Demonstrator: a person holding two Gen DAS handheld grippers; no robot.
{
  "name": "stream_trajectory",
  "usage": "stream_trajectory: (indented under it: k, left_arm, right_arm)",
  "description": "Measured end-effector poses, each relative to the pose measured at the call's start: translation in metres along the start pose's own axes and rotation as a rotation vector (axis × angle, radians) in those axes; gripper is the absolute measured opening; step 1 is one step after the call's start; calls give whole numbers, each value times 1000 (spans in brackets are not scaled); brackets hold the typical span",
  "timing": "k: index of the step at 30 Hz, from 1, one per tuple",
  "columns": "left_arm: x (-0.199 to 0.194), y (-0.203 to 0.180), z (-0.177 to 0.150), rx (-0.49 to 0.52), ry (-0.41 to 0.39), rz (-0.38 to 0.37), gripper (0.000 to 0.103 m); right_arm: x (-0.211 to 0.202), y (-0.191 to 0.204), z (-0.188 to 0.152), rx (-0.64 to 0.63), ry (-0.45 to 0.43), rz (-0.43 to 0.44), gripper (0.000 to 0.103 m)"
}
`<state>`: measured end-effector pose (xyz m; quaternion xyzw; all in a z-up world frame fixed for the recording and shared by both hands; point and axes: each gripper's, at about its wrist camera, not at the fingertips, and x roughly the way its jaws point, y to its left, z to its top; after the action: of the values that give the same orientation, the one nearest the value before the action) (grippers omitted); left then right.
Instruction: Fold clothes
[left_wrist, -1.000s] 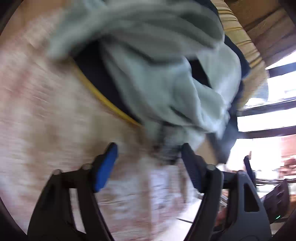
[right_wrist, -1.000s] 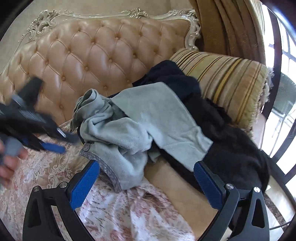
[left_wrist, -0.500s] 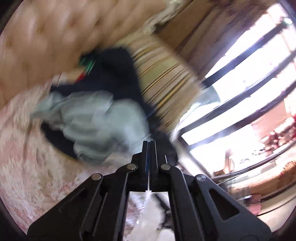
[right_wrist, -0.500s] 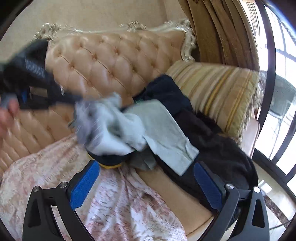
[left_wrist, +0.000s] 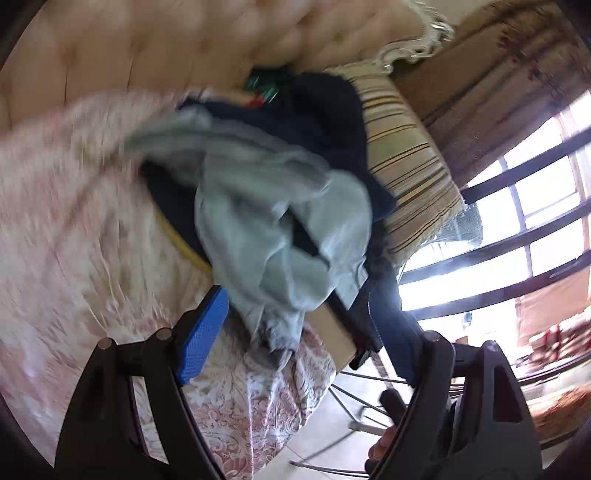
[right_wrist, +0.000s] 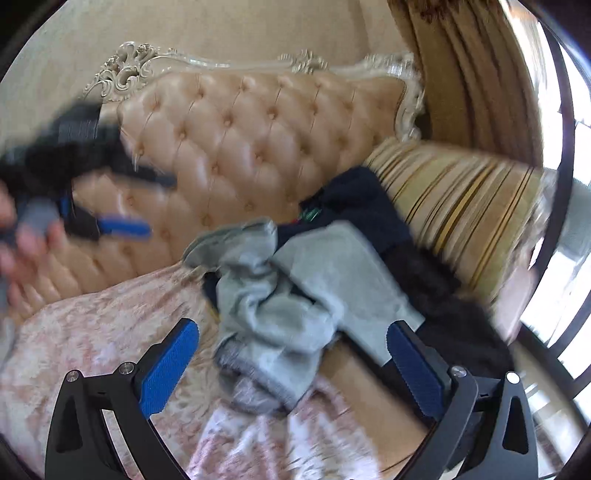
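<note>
At the far left of the right wrist view, the left claw hangs in the air before the tufted sofa back, blurred, its fingers spread apart with nothing between them; a hand grips its handle. Below it, the pink patterned cover lies over the sofa seat.

In the left wrist view that claw's blue pads stand wide apart, and the grey garment lies crumpled just ahead of them, its lower edge drooping between the fingers without either pad touching it. A yellow trim shows ahead of the left pad, under the grey cloth.

The right claw is also released, both pads spread wide and holding nothing. The grey garment sits heaped directly ahead of it and between the finger lines, resting partly on the patterned cover and partly on a dark navy garment beyond it. Ahead and to the right of the right finger lies black fuzzy fabric, which leans against a striped cushion. Farther right stand a curtain and a bright window.
</note>
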<state>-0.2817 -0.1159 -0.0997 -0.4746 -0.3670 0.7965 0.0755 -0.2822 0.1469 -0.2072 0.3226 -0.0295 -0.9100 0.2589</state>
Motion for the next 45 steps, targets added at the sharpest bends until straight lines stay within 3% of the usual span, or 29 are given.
stream_trajectory:
  k: [3, 6, 7, 10, 12, 13, 16, 25, 30, 33, 37, 42, 45]
  left_arm:
    - [36, 35, -20, -88, 85, -35, 81]
    - [68, 46, -31, -113, 144, -9, 75]
    - [74, 44, -33, -109, 159, -20, 64]
    - [90, 38, -37, -93, 198, -57, 42]
    - [95, 35, -37, -86, 209, -42, 31]
    - [97, 34, -36, -90, 215, -41, 12]
    - [84, 30, -34, -63, 195, -78, 11]
    - [-6, -21, -10, 109, 65, -169, 11]
    - [-72, -69, 11, 233, -29, -185, 11]
    - [-119, -97, 22, 321, -75, -232, 11]
    - [-177, -113, 19, 372, -131, -258, 11]
    - [-247, -121, 9, 404, -202, -268, 11]
    - [-289, -126, 3, 423, -245, -273, 11]
  right_arm:
    - [18, -11, -11, 90, 39, 53, 103]
    - [28, -22, -20, 185, 49, 108, 103]
    - [32, -29, -23, 229, 58, 136, 103]
    - [46, -42, -28, 309, 91, 203, 103]
    - [60, -50, -32, 370, 127, 285, 103]
    - [66, -53, -34, 396, 144, 322, 103]
    - [78, -54, -37, 402, 174, 335, 103]
    - [71, -56, -30, 477, 129, 520, 103]
    - [46, -30, -2, 347, 47, 481, 103]
    - [26, -8, 28, 205, -15, 399, 103]
    - [-5, 16, 67, 118, -88, 433, 103]
    - [-37, 43, 98, 69, -155, 405, 103]
    - [-63, 62, 113, 50, -214, 438, 103]
